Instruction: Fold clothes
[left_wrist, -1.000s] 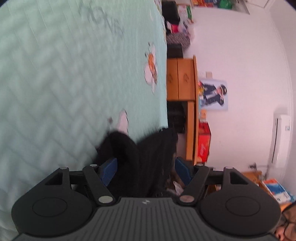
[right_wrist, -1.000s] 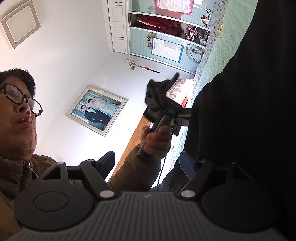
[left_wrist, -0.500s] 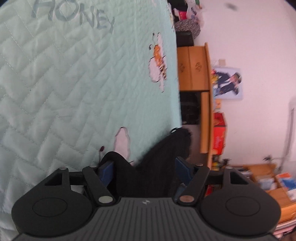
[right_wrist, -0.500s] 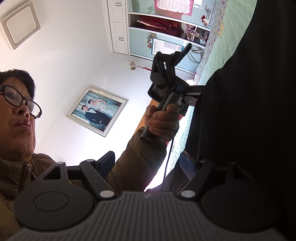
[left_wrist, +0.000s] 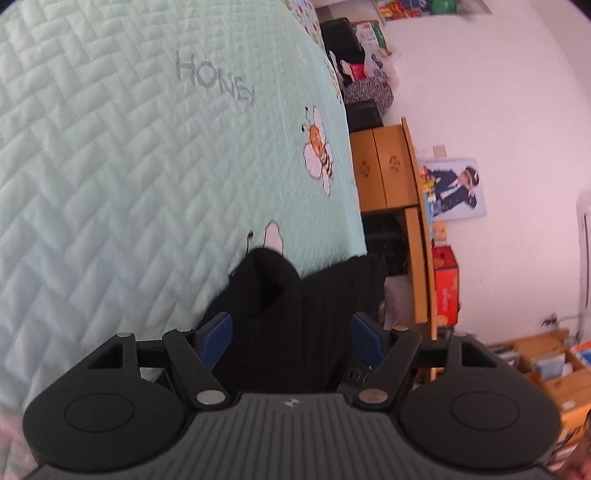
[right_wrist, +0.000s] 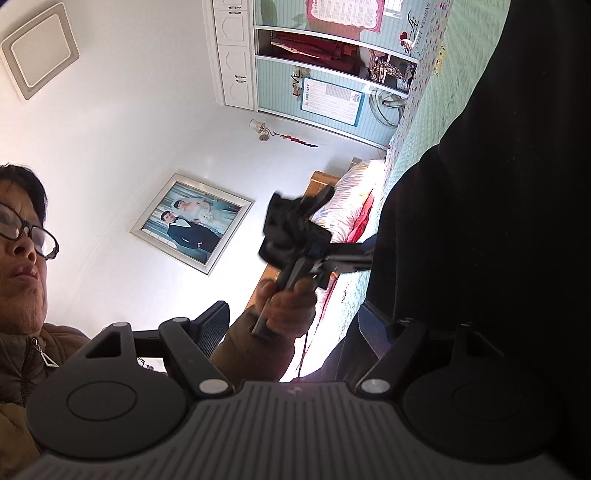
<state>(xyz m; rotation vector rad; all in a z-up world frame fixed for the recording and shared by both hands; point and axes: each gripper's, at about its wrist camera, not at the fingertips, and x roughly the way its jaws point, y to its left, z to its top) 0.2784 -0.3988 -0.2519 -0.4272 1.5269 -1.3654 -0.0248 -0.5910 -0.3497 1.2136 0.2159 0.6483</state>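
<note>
A black garment (left_wrist: 280, 288) bunches up between the blue pads of my left gripper (left_wrist: 291, 325), which grips it over the mint quilted bedspread (left_wrist: 129, 166); its jaws are opening slightly with the fabric still between them. In the right wrist view the same garment (right_wrist: 480, 221) fills the right side as a dark mass, and the left gripper (right_wrist: 354, 256) bites into its edge, held by a person's hand (right_wrist: 288, 306). My right gripper (right_wrist: 295, 314) stands open; its right finger rests against the garment and no cloth lies between its fingers.
A wooden cabinet (left_wrist: 384, 166) and a red box (left_wrist: 445, 284) stand beyond the bed's edge. In the right wrist view a wardrobe (right_wrist: 314, 74), a framed photo (right_wrist: 192, 221) and folded bedding (right_wrist: 354, 195) are visible. The person's sleeve (right_wrist: 251, 350) crosses between the right fingers.
The left gripper rose along the garment's edge, then came back down and tilted, with the black fabric staying between its fingers. The right gripper has kept still.
</note>
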